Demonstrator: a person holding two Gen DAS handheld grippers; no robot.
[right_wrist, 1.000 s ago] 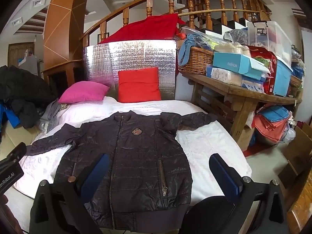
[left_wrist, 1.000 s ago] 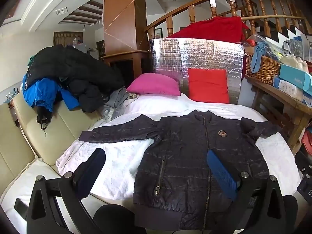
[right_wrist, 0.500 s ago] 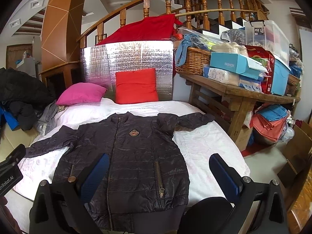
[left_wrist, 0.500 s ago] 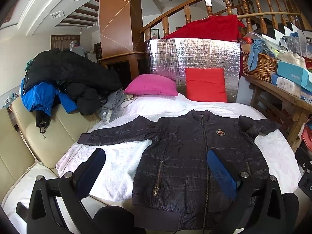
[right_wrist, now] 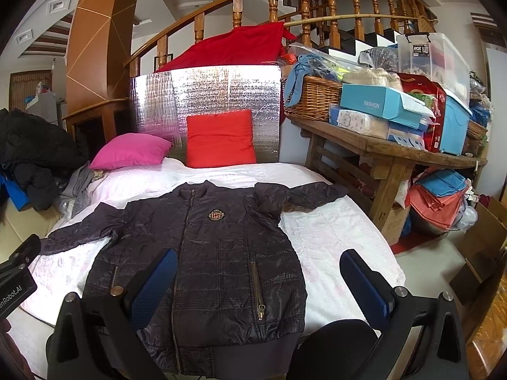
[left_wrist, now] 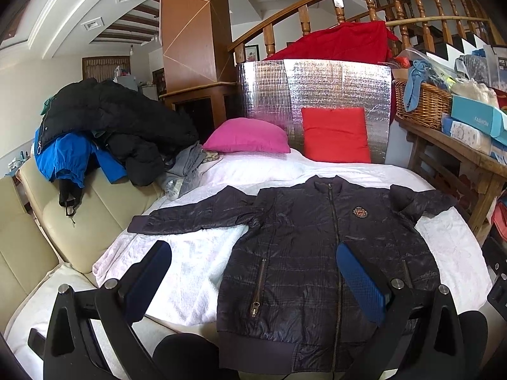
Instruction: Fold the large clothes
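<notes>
A dark jacket (left_wrist: 320,247) is spread flat on a white bed (left_wrist: 196,253); left gripper (left_wrist: 253,272) and right gripper (right_wrist: 256,272) are held wide apart, seemingly above it.

The dark quilted jacket (left_wrist: 320,247) had a faint synthetic sheen and metal zips. The white bed cover (left_wrist: 190,262) looked fleecy and matt. The crinkled silver foil panel (right_wrist: 206,101) shone, the rough brown wooden worktop (right_wrist: 393,155) did not.

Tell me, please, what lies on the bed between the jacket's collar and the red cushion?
Only bare white bedding lies between the jacket collar and the red cushion; both wrist views show it.
</notes>
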